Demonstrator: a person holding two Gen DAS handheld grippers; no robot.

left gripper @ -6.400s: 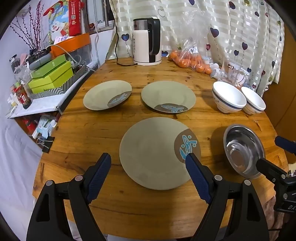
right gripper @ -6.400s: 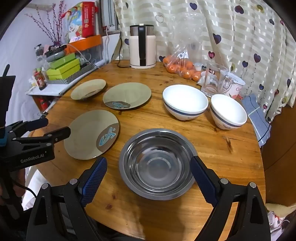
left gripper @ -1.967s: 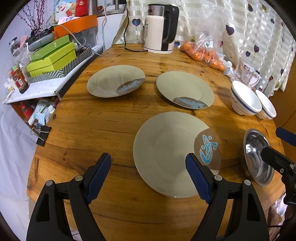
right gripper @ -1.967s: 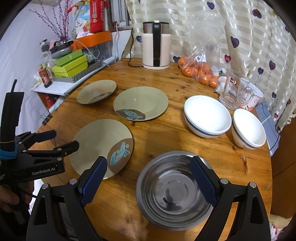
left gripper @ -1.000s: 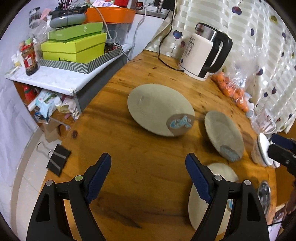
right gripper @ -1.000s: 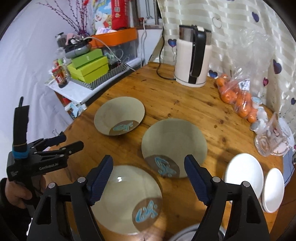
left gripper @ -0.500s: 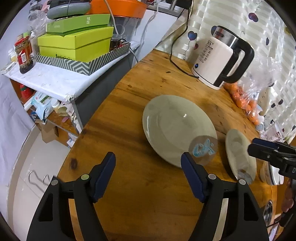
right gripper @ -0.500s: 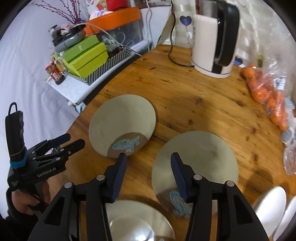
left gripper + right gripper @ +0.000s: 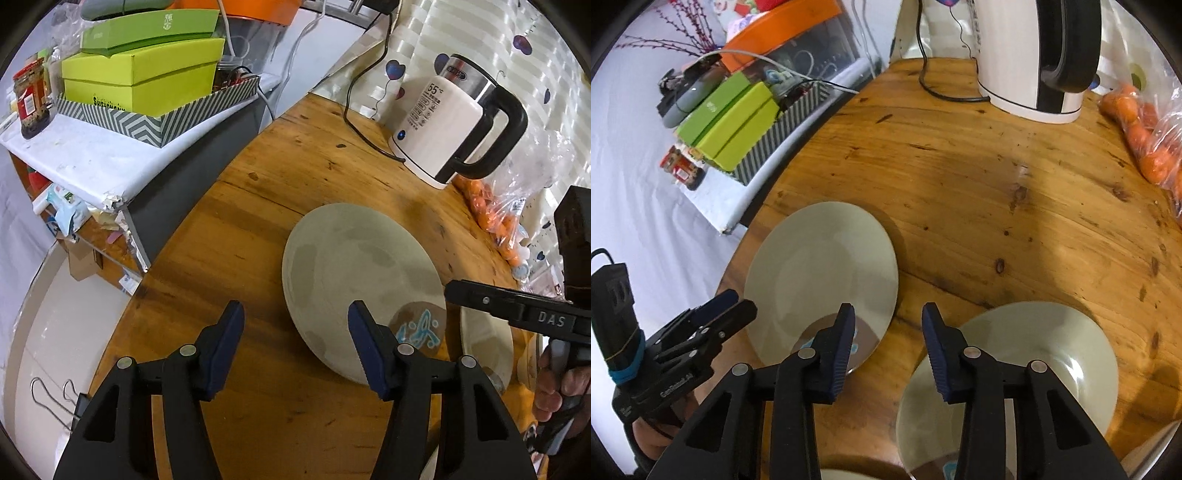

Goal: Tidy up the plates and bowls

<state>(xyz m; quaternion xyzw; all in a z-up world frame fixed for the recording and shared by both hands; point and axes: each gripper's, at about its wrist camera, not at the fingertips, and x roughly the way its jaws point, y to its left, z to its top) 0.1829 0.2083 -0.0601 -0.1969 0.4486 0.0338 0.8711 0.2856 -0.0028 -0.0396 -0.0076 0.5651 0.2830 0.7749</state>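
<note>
A small grey-green plate (image 9: 360,273) with a blue-and-brown motif lies flat near the table's left edge; it also shows in the right wrist view (image 9: 820,273). My left gripper (image 9: 295,332) is open and empty, its right finger (image 9: 364,339) over the plate's near rim. My right gripper (image 9: 888,332) is open and empty, its left finger (image 9: 842,339) over the plate's motif edge. A second, larger plate (image 9: 1015,369) lies under the right finger. The bowls are out of view.
A white electric kettle (image 9: 454,136) with its cord stands at the table's back. A bag of oranges (image 9: 1145,129) lies to its right. Green boxes (image 9: 144,70) sit on a side shelf beyond the table's left edge (image 9: 177,236).
Both grippers have moved in toward the small left plate and narrowed their openings. The right gripper now hangs over the plate's motif edge; the left stands at its near rim.
</note>
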